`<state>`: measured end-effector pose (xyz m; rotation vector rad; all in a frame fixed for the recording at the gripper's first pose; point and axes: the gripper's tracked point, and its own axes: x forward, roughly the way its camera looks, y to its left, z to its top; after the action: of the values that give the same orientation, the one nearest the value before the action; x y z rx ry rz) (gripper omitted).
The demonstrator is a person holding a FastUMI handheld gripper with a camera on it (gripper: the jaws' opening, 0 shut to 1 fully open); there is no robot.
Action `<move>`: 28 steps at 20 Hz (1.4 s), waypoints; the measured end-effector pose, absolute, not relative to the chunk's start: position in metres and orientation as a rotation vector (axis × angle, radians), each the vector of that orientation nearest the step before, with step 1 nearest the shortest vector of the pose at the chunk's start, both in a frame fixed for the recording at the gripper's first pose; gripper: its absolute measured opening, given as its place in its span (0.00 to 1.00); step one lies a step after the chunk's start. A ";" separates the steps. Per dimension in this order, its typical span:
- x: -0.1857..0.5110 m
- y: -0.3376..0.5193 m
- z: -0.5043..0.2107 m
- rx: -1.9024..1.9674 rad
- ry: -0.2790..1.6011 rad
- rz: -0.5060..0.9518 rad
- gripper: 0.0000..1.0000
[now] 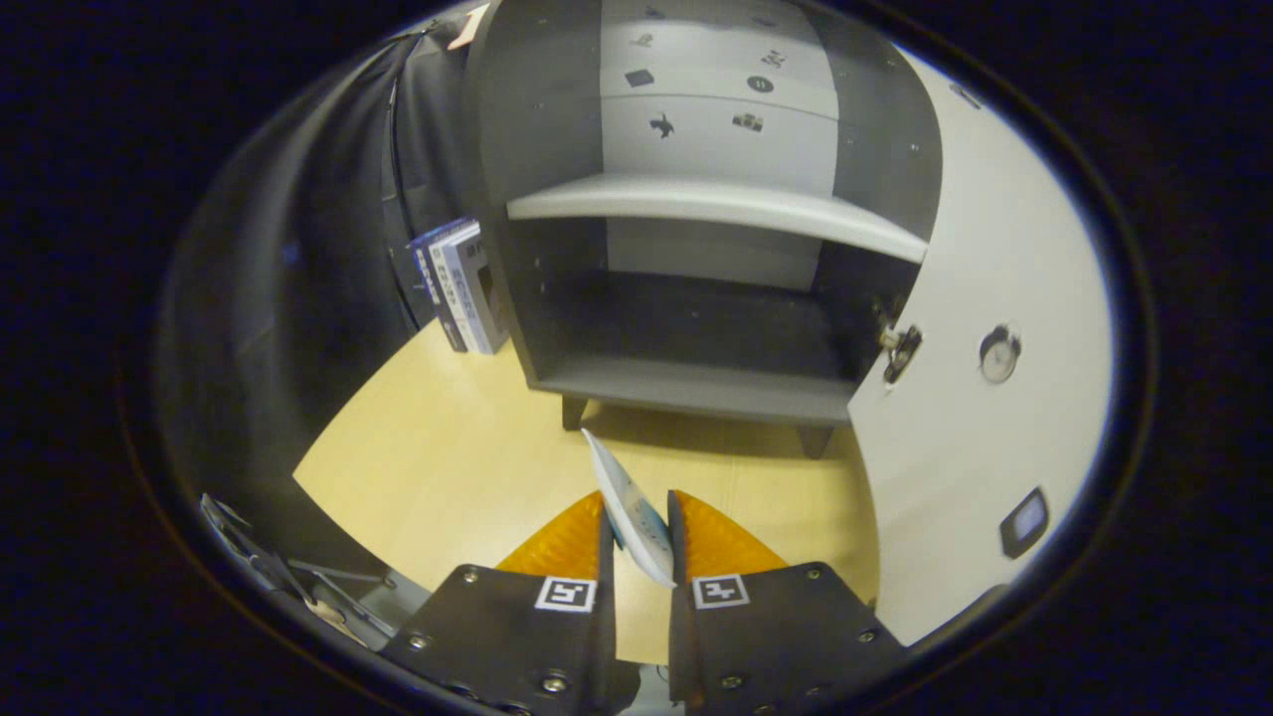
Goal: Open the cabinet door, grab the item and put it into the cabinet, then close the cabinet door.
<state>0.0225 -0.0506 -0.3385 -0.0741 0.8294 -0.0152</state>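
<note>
- Gripper view: gripper (636, 522) points level at the open cabinet, held above the pale yellow wooden tabletop (448, 467).
- Fingers nearly together, both pressing on a thin flat white-and-blue packet (629, 507). Packet stands on edge between them, tilted; its top corner pokes out ahead of the fingertips toward the cabinet.
- Straight ahead, beyond the packet: grey box-shaped cabinet with short legs (696, 388), standing on the tabletop, apart from the gripper.
- Cabinet interior: one light grey shelf (716, 204) across the middle, dark lower compartment (696, 318) under it; nothing visible in that compartment.
- Packet is not in the cabinet yet; it is in front of the lower compartment's front edge, over the tabletop.
- White cabinet door (975, 418) swung wide open to the right of the fingers, round knob (999, 354) on its face, metal hinge (900, 348) at the cabinet edge.
- Ahead-left of the fingers: upright stack of blue-and-white books (462, 288) just beside the cabinet's left wall.
</note>
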 end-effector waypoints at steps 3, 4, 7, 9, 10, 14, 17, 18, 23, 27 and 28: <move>0.046 -0.053 -0.290 -0.078 0.781 -0.025 0.21; 0.054 -0.053 -0.276 -0.075 0.765 -0.025 0.21; 0.078 -0.051 -0.239 -0.049 0.718 -0.013 0.21; 0.095 -0.050 -0.219 -0.033 0.685 -0.008 0.21; 0.108 -0.052 -0.213 -0.024 0.666 -0.007 0.21; 0.152 -0.058 -0.193 -0.004 0.621 -0.023 0.21; 0.184 -0.065 -0.192 0.036 0.630 -0.038 0.21; 0.194 -0.067 -0.194 0.048 0.649 -0.042 0.21; 0.233 -0.084 -0.208 0.028 0.710 -0.068 0.21; 0.248 -0.092 -0.224 0.028 0.772 -0.079 0.21; 0.249 -0.092 -0.227 0.025 0.787 -0.080 0.21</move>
<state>0.2491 -0.0920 -0.2274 0.0255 0.7865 -0.0805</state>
